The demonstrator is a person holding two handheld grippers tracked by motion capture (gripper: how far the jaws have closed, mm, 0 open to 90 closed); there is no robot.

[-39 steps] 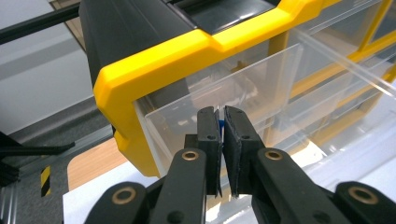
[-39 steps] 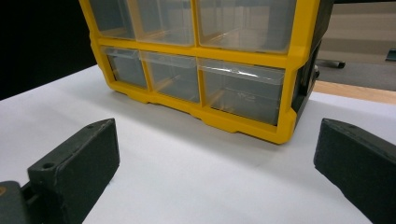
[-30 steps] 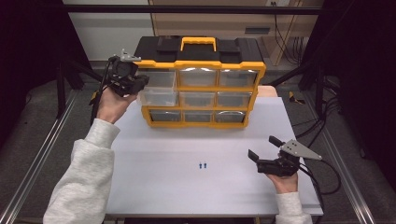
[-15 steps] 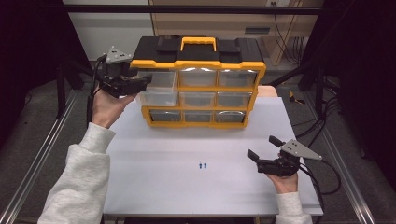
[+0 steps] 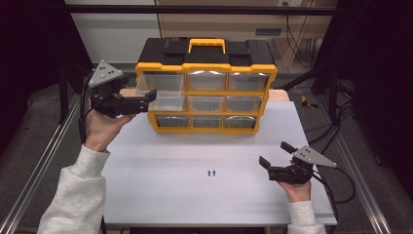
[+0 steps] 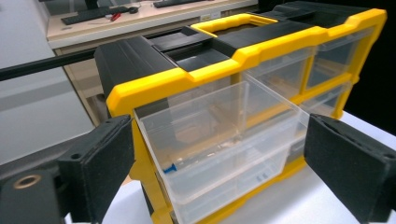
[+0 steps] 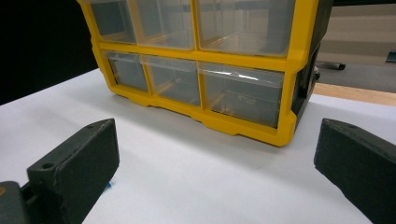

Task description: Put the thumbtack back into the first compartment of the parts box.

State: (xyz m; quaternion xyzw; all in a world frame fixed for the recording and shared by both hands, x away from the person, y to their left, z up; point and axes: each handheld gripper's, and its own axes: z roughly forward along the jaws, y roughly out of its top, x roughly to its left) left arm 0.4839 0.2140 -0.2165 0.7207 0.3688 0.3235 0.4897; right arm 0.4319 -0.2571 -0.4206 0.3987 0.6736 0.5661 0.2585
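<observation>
A yellow and black organizer (image 5: 207, 66) with clear drawers stands at the back of the white table (image 5: 160, 185). Its top-left drawer (image 5: 161, 91) is pulled out; in the left gripper view this drawer (image 6: 219, 140) holds a small blue piece (image 6: 170, 169). My left gripper (image 5: 146, 99) hovers at the drawer's front corner. Its jaws have just been opening and now stand wide to either side of the drawer without touching it. My right gripper (image 5: 273, 153) rests open on the table at the front right, with nothing between its jaws. Two small blue pieces (image 5: 210, 172) lie on the table mid-front.
In the right gripper view the organizer's lower drawers (image 7: 243, 93) are shut. Metal rails (image 5: 39, 165) run along the table's left and right sides. Cables (image 5: 341, 180) trail off the right edge. A desk and wall stand behind the organizer.
My left gripper drew back from the organizer toward the left and front. Its jaws opened and let go of the top-left drawer. The right gripper kept still.
</observation>
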